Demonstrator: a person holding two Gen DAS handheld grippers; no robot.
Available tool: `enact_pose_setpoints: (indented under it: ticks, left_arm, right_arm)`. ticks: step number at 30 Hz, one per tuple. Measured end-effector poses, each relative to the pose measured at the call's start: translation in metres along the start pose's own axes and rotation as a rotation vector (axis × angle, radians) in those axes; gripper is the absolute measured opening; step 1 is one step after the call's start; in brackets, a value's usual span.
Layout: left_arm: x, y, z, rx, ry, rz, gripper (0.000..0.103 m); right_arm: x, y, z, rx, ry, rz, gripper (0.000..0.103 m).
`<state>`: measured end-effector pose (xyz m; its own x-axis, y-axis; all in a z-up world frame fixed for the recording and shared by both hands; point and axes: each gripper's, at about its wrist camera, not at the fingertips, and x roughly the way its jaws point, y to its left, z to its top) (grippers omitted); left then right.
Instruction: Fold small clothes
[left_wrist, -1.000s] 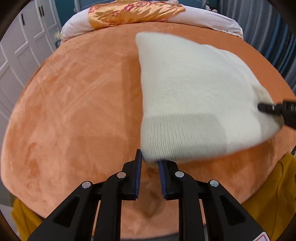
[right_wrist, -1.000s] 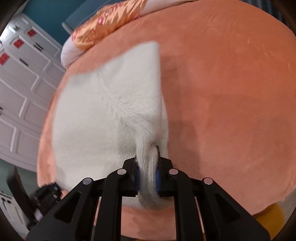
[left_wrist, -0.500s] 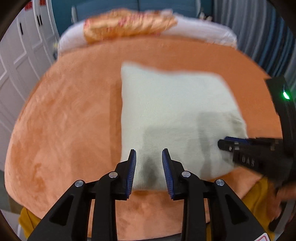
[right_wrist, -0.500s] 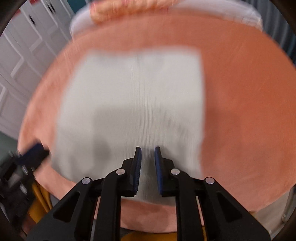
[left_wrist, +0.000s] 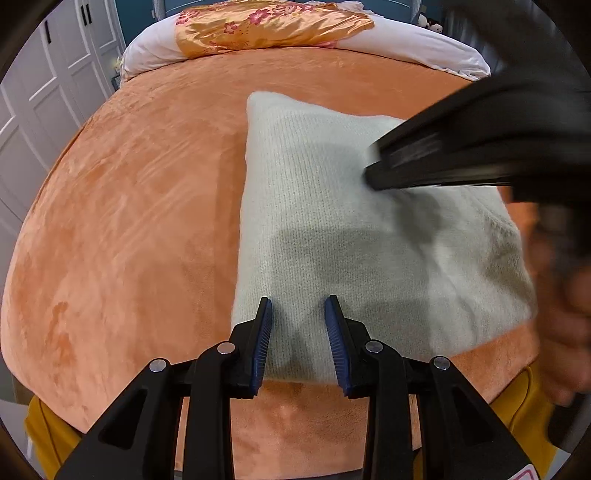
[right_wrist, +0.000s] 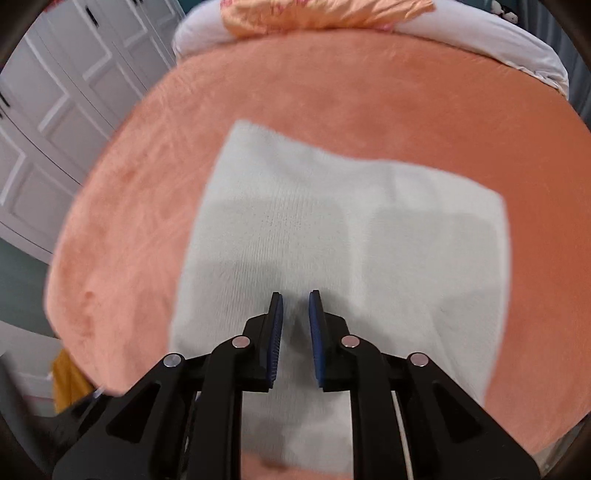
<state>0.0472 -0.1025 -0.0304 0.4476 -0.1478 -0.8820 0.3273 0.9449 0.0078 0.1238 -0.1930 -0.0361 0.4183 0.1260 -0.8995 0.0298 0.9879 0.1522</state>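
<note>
A cream knitted garment (left_wrist: 354, 236) is laid folded into a rough rectangle on an orange plush bedspread (left_wrist: 129, 221), near the bed's front edge. Its ribbed knit is seen clearly in the left wrist view, while the right wrist view is blurred.

The left gripper (left_wrist: 298, 332) is held above the garment's near left corner, pointing steeply down. Its jaws are set apart with a moderate gap, and only the flat knit is seen through the gap; nothing is pinched between the blue pads (left_wrist: 263, 343).

The right gripper (right_wrist: 295, 325) is held over the near middle of the garment (right_wrist: 332, 236). Its jaws are narrow, with a slim gap left between the pads, and no cloth is gripped. In the left wrist view the same gripper (left_wrist: 376, 177) is seen as a dark blurred bar reaching over the garment's right half, and a hand (left_wrist: 565, 317) is seen blurred at the right edge.

At the head of the bed a white pillow (left_wrist: 424, 48) is covered partly by a gold flowered cloth (left_wrist: 266, 26). White panelled wardrobe doors (left_wrist: 40, 110) are seen on the left.
</note>
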Motion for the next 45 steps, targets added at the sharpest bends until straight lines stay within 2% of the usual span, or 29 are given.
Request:
enact_pose_setpoints:
  ticks: [3, 5, 8, 11, 14, 17, 19, 23, 26, 28, 30, 33, 35, 39, 41, 42, 43, 45]
  left_arm:
    - [0.0, 0.003, 0.001, -0.013, 0.001, -0.005, 0.031]
    - [0.0, 0.004, 0.001, -0.015, 0.005, -0.01, 0.032]
    - [0.0, 0.004, 0.0, -0.012, 0.003, -0.014, 0.032]
    - [0.0, 0.006, -0.001, -0.015, 0.001, -0.023, 0.033]
    - [0.002, 0.007, -0.002, -0.009, -0.006, -0.022, 0.034]
    - [0.004, 0.003, -0.004, -0.001, -0.007, -0.013, 0.035]
    - [0.003, 0.0, -0.004, 0.002, 0.0, -0.004, 0.035]
    - [0.003, 0.002, -0.001, -0.007, 0.011, 0.0, 0.037]
    - [0.004, 0.003, -0.001, -0.015, 0.011, 0.011, 0.043]
    - [0.004, 0.003, -0.002, -0.012, 0.007, 0.017, 0.043]
    - [0.004, 0.002, -0.003, -0.007, 0.004, 0.024, 0.043]
    - [0.004, 0.001, -0.003, -0.006, 0.003, 0.032, 0.043]
    - [0.004, 0.0, -0.003, -0.004, 0.004, 0.037, 0.043]
    - [0.003, 0.0, -0.004, -0.009, 0.007, 0.042, 0.046]
    - [0.004, 0.002, -0.003, -0.018, 0.007, 0.046, 0.051]
    - [0.004, 0.004, -0.003, -0.022, 0.011, 0.042, 0.053]
    - [0.005, 0.006, -0.003, -0.03, 0.016, 0.035, 0.053]
    - [0.005, 0.009, -0.002, -0.037, 0.021, 0.025, 0.054]
  right_arm:
    - [0.005, 0.009, 0.003, -0.053, 0.003, -0.036, 0.015]
    - [-0.006, 0.004, 0.002, -0.041, -0.005, -0.016, 0.014]
    - [-0.042, -0.023, -0.015, 0.071, -0.08, 0.038, 0.015]
    - [-0.073, -0.056, -0.06, 0.186, -0.143, 0.007, 0.015]
    - [-0.078, -0.089, -0.103, 0.301, -0.114, 0.008, 0.015]
    - [-0.046, -0.104, -0.128, 0.328, -0.021, 0.019, 0.01]
    - [-0.041, -0.104, -0.131, 0.337, -0.028, 0.018, 0.01]
    - [-0.057, -0.097, -0.12, 0.329, -0.064, 0.006, 0.01]
    - [-0.07, -0.095, -0.121, 0.314, -0.101, -0.01, 0.014]
    - [-0.07, -0.099, -0.121, 0.323, -0.111, -0.047, 0.027]
    - [-0.067, -0.106, -0.125, 0.346, -0.116, -0.037, 0.034]
    - [-0.052, -0.11, -0.129, 0.356, -0.093, 0.013, 0.032]
    - [-0.047, -0.109, -0.128, 0.339, -0.098, 0.016, 0.013]
    - [-0.079, -0.101, -0.126, 0.298, -0.21, 0.076, 0.011]
    - [-0.094, -0.108, -0.128, 0.294, -0.287, 0.13, 0.017]
    - [-0.095, -0.115, -0.126, 0.303, -0.29, 0.164, 0.034]
    - [-0.095, -0.125, -0.125, 0.318, -0.29, 0.189, 0.044]
    - [-0.1, -0.144, -0.124, 0.326, -0.314, 0.2, 0.044]
